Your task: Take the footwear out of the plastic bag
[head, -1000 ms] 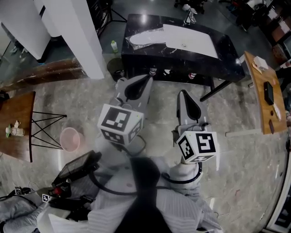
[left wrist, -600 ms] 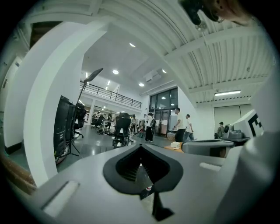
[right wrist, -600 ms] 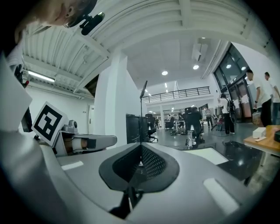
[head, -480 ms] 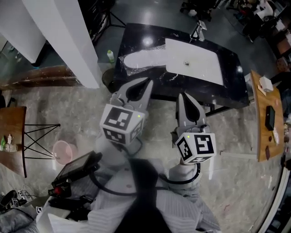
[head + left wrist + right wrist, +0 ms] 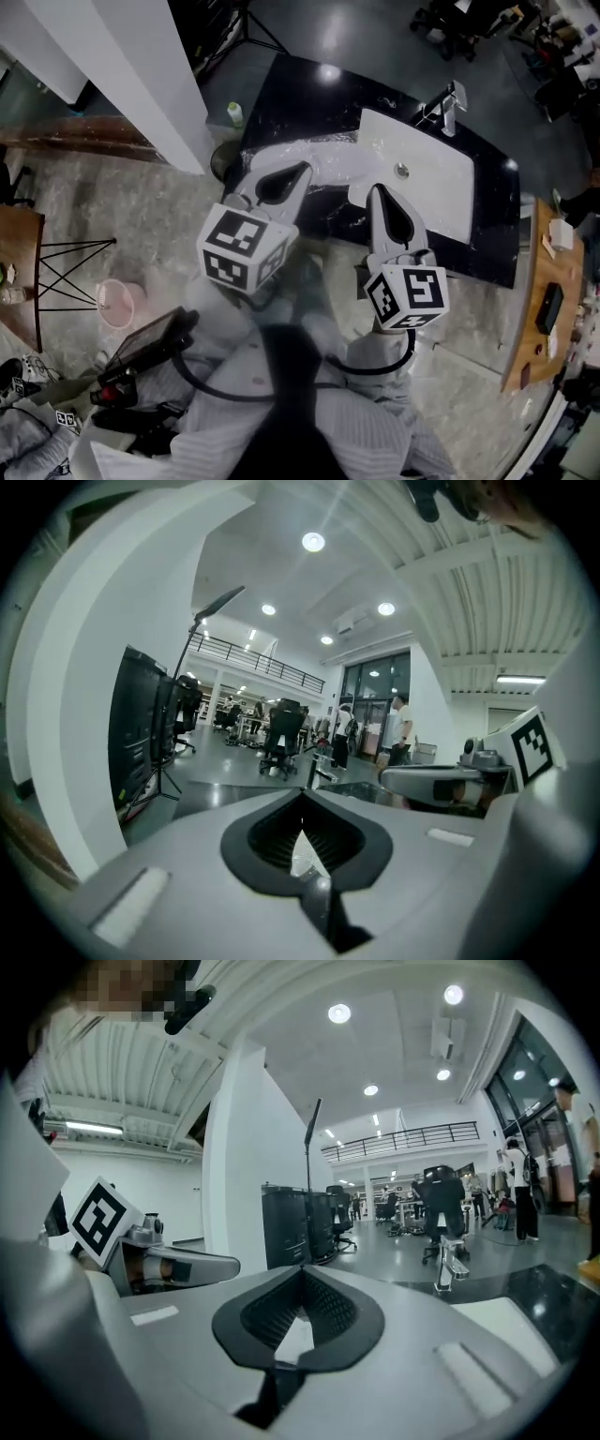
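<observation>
Black counter (image 5: pixel 300 103) nearer, plastic bag (image 5: pixel 339 165) now just ahead of left hand-held gripper (image 5: pixel 302 170)

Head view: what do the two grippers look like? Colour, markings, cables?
The left gripper and right gripper are light grey tapered shells with black ribbed lining in each claw. Each carries a white cube with black square markers. Black cables run back to pale striped sleeves.
</observation>
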The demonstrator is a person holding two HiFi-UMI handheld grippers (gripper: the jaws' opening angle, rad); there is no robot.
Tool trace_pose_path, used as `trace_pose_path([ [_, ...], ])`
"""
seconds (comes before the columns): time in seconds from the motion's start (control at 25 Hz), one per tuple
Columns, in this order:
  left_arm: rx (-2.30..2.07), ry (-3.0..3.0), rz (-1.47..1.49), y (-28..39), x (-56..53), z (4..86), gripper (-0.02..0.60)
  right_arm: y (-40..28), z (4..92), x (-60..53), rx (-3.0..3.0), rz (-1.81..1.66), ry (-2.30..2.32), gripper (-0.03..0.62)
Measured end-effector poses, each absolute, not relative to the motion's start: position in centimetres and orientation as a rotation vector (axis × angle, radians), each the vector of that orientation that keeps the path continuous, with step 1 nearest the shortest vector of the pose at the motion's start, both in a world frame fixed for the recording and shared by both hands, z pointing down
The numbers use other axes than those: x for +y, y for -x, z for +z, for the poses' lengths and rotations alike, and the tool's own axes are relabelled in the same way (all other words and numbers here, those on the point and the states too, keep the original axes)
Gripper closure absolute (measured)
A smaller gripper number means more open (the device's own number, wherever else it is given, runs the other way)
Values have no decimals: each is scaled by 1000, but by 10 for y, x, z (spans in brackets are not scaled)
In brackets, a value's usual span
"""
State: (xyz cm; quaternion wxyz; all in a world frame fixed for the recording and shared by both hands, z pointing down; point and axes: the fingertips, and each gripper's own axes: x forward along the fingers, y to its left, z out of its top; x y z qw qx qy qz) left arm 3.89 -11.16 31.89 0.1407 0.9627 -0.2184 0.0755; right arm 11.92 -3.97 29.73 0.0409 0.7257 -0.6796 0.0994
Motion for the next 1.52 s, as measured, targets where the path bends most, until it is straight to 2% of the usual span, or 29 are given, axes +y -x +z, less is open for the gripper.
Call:
trace_pose_path([
  [0.2, -725, -2679, 305, -52, -160, 341, 581, -163, 321, -91, -2180, 385, -2016, 582],
  [0.44, -594, -2509, 405, -64, -176, 379, 575, -213, 370, -123, -2305, 489, -1636, 582],
  [0.48, -584, -2478, 424, -58, -177, 388, 563, -223, 383, -124, -2305, 541, -1589, 582],
  [0.64, -617, -2301, 428, -10, -182, 422, 446, -251, 439, -120, -2293, 809, -1362, 580],
  [0.8, -643, -2157, 421, 35, -194, 455, 407, -264, 473, -125, -2360, 1133, -1202, 537],
  [0.96, -572, -2069, 468, 47, -197, 481, 403, -265, 492, -130, -2423, 1395, -1027, 484],
  [1.12, -509, -2007, 600, 40, -195, 504, 403, -259, 507, -136, -2483, 1585, -836, 464],
  [1.28, -498, -1968, 697, 37, -191, 512, 403, -253, 510, -133, -2503, 1688, -669, 416],
  [1.52, -471, -1940, 719, 31, -193, 520, 407, -253, 522, -127, -2506, 1773, -523, 447],
])
